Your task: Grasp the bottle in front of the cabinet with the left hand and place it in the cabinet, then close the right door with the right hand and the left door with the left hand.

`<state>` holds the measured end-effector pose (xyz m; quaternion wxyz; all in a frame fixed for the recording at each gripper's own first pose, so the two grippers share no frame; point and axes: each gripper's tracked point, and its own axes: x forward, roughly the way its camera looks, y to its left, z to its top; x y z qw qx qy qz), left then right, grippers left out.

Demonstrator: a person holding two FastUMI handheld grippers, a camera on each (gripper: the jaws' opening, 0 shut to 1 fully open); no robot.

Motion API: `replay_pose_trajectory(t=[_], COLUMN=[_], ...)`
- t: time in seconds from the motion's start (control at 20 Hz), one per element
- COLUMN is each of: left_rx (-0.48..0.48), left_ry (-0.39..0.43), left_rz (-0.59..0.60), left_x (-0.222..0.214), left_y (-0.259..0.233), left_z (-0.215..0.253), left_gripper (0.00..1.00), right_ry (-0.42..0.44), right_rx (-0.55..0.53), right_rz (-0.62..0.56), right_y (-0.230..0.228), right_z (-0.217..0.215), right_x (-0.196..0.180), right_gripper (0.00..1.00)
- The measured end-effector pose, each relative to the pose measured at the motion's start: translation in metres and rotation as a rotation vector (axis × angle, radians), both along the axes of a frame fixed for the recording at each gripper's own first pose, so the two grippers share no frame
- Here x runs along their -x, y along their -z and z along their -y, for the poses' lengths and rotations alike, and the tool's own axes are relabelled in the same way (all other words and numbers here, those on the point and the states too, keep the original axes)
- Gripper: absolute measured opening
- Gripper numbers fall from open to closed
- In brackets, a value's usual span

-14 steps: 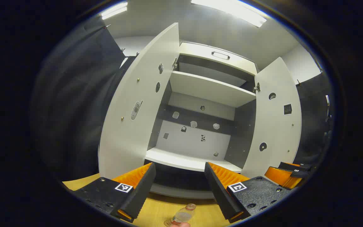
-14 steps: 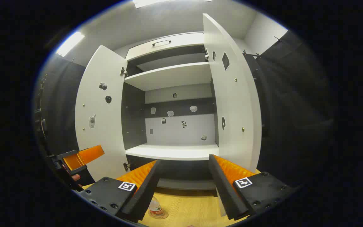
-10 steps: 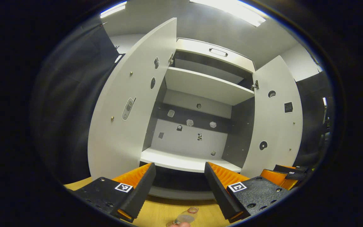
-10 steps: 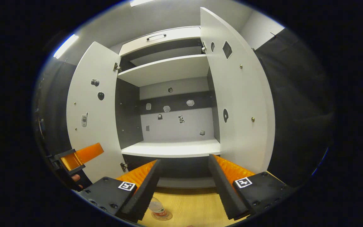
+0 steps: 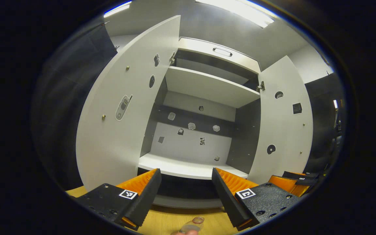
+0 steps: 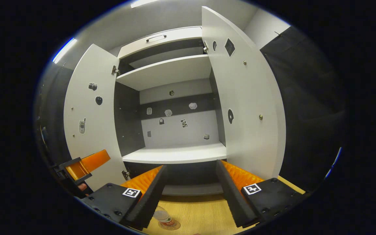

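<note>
bottle [image 6: 164, 218] on floor near cabinet [image 6: 175, 153], ungrasped | both doors open | left gripper [image 5: 185, 192] wide open, empty | right gripper [image 6: 190, 191] wide open, empty | all steps left

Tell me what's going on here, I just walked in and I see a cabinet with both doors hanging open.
A person holds a two-finger gripper in each hand in front of a white cabinet. Its left door and right door are both wide open. The bottle stands on the wooden surface in front of it, not yet picked up. The left gripper and right gripper are both open and empty, facing the shelves. Nothing has been placed inside yet.
</note>
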<state>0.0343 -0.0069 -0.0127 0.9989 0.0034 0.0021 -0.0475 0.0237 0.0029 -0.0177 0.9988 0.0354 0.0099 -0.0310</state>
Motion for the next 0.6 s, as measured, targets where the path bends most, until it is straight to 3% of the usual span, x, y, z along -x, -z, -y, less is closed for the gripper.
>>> replay_pose_trajectory(t=[0.6], left_rx=[0.007], left_ry=[-0.031], left_rz=[-0.023], left_x=[0.009], left_y=[0.007], left_z=[-0.015], left_gripper=[0.95], right_ry=[-0.002], right_rx=[0.003], right_rz=[-0.007], right_y=[0.005], right_z=[-0.006], right_x=[0.002], right_gripper=[0.98])
